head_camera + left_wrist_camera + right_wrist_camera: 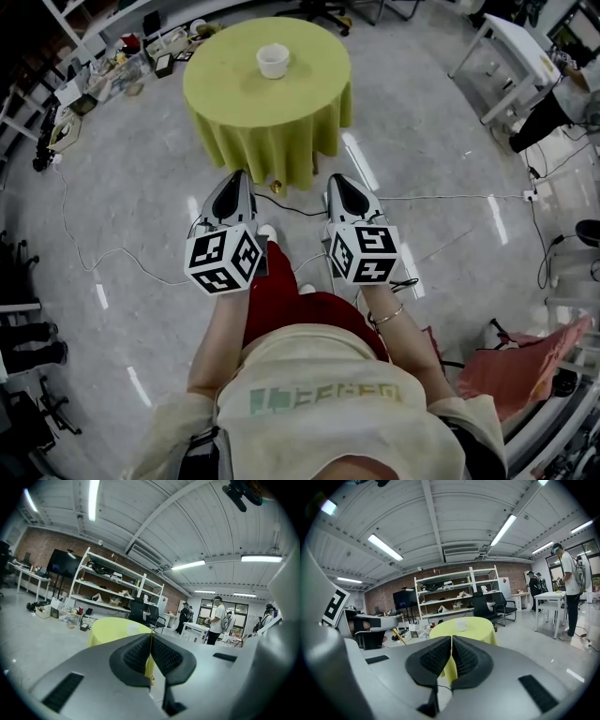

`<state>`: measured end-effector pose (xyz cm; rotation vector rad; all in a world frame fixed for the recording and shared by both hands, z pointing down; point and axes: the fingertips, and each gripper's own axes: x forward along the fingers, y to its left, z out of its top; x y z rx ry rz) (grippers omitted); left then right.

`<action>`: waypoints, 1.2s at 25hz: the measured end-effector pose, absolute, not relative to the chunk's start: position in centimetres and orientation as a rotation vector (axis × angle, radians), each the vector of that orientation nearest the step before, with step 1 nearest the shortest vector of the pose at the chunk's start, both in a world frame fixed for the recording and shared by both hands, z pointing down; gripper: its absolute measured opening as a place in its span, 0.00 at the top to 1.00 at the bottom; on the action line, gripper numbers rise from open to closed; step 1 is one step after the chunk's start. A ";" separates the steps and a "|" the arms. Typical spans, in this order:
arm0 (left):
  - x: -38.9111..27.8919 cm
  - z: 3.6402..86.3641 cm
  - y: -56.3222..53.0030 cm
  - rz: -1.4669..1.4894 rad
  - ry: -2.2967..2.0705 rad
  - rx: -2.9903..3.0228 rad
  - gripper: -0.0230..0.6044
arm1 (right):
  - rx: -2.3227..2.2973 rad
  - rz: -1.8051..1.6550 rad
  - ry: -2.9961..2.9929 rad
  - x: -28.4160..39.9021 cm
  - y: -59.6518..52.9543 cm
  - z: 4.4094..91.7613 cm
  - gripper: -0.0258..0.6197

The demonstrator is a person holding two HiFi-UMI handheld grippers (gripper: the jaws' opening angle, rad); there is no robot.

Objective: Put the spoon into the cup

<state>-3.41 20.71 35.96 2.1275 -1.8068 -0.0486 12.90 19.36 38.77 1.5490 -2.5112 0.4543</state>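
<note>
Cup [273, 61] sits on round table [281, 112]; left claw [238, 180], right claw [337, 184] pressed together, seemingly empty.

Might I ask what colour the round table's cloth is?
The tablecloth is yellow-green; the head view shows it best.

My left gripper [151, 645]: jaws pressed together, nothing between them. Past the tips, a round table [108, 631] in yellow-green cloth with a white cup [133, 628] standing on top. White shelving [112, 590] stands behind it against a brick wall [41, 545]. Off right, a person [217, 618] stands by a white desk [197, 631].
</note>
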 end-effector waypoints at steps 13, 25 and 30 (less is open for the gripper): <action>-6.9 36.7 10.6 -0.045 -1.794 2.114 0.93 | 1.545 0.487 -2.498 9.5 9.9 39.7 0.90; -12.8 37.1 1.2 -0.045 -1.771 2.098 0.93 | 1.525 0.497 -2.482 2.8 0.4 39.9 0.90; -15.2 36.9 -2.3 -0.053 -1.767 2.108 0.93 | 1.538 0.501 -2.469 0.5 -2.9 40.1 0.90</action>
